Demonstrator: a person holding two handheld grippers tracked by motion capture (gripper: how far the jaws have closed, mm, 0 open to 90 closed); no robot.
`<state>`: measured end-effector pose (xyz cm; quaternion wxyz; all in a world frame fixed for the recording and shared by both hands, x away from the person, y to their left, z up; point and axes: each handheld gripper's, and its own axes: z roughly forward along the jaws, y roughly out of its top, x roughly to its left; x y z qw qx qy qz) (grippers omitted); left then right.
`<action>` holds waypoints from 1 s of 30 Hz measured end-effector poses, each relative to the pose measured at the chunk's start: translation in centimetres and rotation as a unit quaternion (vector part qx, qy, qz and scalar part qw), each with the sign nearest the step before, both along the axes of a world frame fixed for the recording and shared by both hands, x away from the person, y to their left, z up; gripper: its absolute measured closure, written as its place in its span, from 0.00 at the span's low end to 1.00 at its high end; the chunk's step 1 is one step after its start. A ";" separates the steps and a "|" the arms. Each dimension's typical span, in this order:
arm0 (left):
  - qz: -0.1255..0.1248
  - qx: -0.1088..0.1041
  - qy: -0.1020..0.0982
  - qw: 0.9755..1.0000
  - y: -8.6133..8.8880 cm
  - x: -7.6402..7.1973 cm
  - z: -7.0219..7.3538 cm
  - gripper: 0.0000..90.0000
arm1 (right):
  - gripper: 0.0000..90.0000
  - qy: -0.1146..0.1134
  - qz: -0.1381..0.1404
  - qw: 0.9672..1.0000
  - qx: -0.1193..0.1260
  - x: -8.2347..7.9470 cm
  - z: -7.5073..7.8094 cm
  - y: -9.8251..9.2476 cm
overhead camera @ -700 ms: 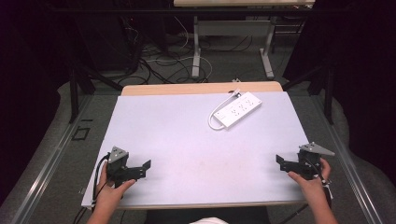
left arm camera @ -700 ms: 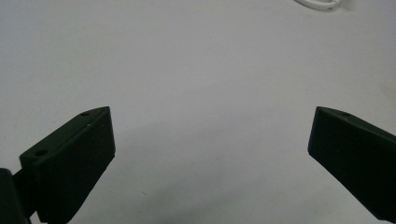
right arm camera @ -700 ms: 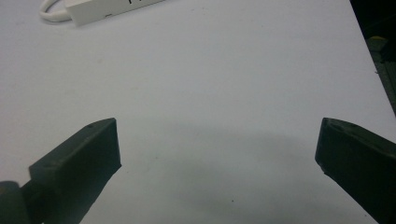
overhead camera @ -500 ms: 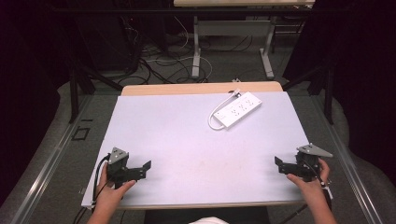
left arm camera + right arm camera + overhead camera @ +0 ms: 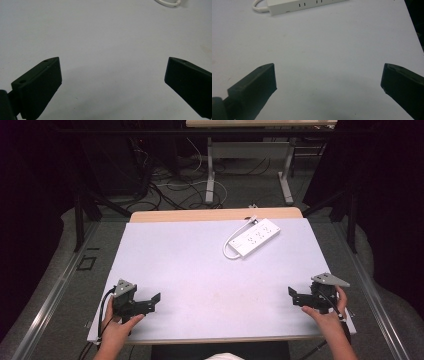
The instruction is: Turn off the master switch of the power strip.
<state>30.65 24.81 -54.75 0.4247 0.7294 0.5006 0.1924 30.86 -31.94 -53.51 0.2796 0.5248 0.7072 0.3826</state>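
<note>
A white power strip (image 5: 253,237) with a looped white cable (image 5: 230,247) lies on the far right part of the pale mat (image 5: 200,265). My left gripper (image 5: 154,303) rests near the front left corner, held by a hand, its jaws pointing right. In the left gripper view it (image 5: 113,62) stands open over bare mat, and the cable loop (image 5: 167,2) shows at the top edge. My right gripper (image 5: 294,297) sits near the front right corner, pointing left. It (image 5: 328,67) is open with nothing between the jaws, and the power strip (image 5: 304,5) lies far ahead.
The wooden table edge (image 5: 215,214) runs along the back of the mat. Behind it stand metal table legs (image 5: 210,170) and tangled floor cables (image 5: 165,180). A metal rail (image 5: 50,295) runs along the floor at the left.
The right gripper has edged slightly to the left. The left gripper has stayed where it was.
</note>
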 end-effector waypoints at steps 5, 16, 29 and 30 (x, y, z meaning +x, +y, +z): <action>-0.001 -0.008 -0.002 1.000 0.1 -0.1 0.1 0.01 | 0.00 0.004 0.010 1.000 -0.008 0.1 0.1 0.5; -0.001 -0.004 -0.005 1.000 0.0 -0.2 0.2 0.01 | 0.01 0.013 0.024 1.000 0.002 0.3 0.8 1.7; -0.002 0.006 -0.001 1.000 -0.2 -0.3 0.0 0.02 | 0.02 0.028 0.044 0.999 0.000 1.1 1.3 2.8; -0.002 0.010 -0.002 1.000 -0.2 -0.3 0.0 0.02 | 0.02 0.030 0.049 0.998 0.001 1.2 1.3 3.0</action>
